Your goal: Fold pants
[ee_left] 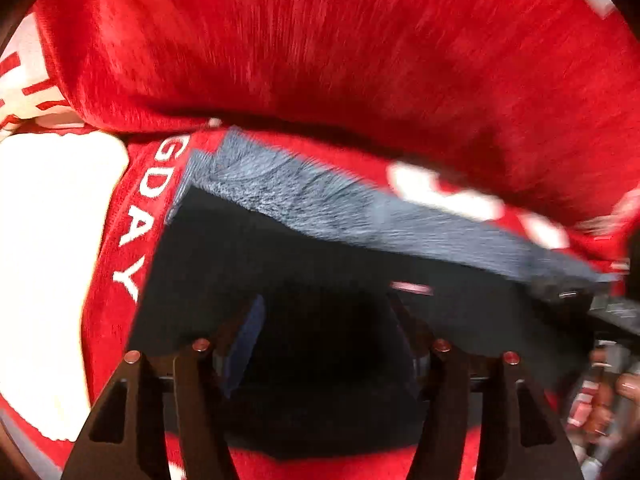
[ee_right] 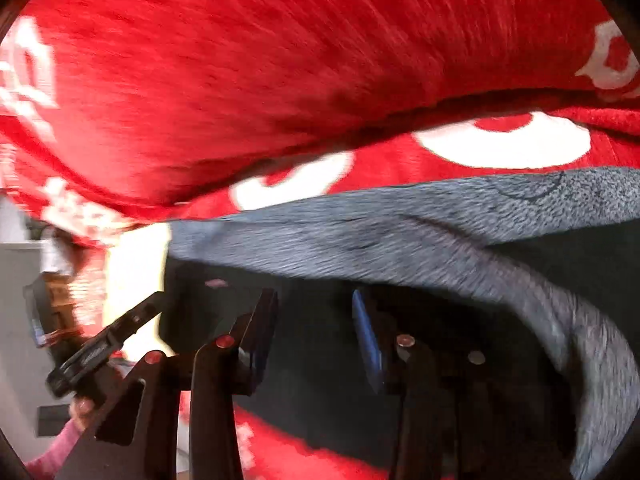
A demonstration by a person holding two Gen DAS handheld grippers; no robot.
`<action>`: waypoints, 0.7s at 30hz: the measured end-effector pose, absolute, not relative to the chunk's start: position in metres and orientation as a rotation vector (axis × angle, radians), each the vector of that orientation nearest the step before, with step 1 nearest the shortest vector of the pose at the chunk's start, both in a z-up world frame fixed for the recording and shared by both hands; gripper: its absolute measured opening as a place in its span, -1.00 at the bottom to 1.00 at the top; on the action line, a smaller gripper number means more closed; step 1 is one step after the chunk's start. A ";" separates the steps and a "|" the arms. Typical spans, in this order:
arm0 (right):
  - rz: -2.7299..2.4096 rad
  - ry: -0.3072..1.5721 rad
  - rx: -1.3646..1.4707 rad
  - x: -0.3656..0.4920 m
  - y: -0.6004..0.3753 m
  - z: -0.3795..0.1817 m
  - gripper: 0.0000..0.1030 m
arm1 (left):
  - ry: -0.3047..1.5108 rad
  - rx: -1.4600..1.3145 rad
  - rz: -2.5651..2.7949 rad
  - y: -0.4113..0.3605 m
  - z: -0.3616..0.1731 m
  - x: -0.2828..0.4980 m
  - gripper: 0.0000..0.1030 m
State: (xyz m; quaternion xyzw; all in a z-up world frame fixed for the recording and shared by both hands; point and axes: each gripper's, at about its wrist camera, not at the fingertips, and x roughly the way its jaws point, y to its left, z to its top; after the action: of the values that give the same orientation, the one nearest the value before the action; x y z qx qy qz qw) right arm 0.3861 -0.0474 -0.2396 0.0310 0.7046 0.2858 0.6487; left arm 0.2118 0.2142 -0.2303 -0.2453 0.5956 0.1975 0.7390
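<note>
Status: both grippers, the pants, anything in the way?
Left gripper open, right gripper open, nothing pinched. Dark pants with grey fleece lining on red printed blanket. No obstruction visible.

I count one pair of dark pants (ee_left: 360,248) with a grey fleece lining, one red blanket (ee_left: 320,40) with white lettering, and two tongs: my left tongs (ee_left: 332,344) and right tongs (ee_right: 316,336), each with two fingers. One hand (ee_right: 82,406) of the person shows in the right wrist view.
</note>
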 end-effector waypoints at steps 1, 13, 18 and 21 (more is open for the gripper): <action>0.633 1.580 0.127 0.392 -0.055 -0.240 -0.25 | 1.290 -0.504 0.457 0.214 -0.234 0.216 0.30; 0.449 1.447 0.420 0.343 -0.268 -0.132 0.35 | 1.308 -0.538 0.015 0.108 -0.166 0.214 0.63; 0.119 1.542 0.601 0.277 -0.420 -0.157 0.35 | 1.368 -0.623 -0.305 -0.030 -0.167 0.249 0.63; 0.018 1.601 0.695 0.242 -0.477 -0.180 0.35 | 1.427 -0.587 -0.347 -0.095 -0.184 0.270 0.63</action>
State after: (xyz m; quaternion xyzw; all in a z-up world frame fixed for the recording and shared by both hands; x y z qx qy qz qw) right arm 0.2416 -0.4766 -0.1798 0.3052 0.7027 0.0079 0.6427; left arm 0.2698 -0.0948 -0.1840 -0.2640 0.6414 -0.1560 0.7033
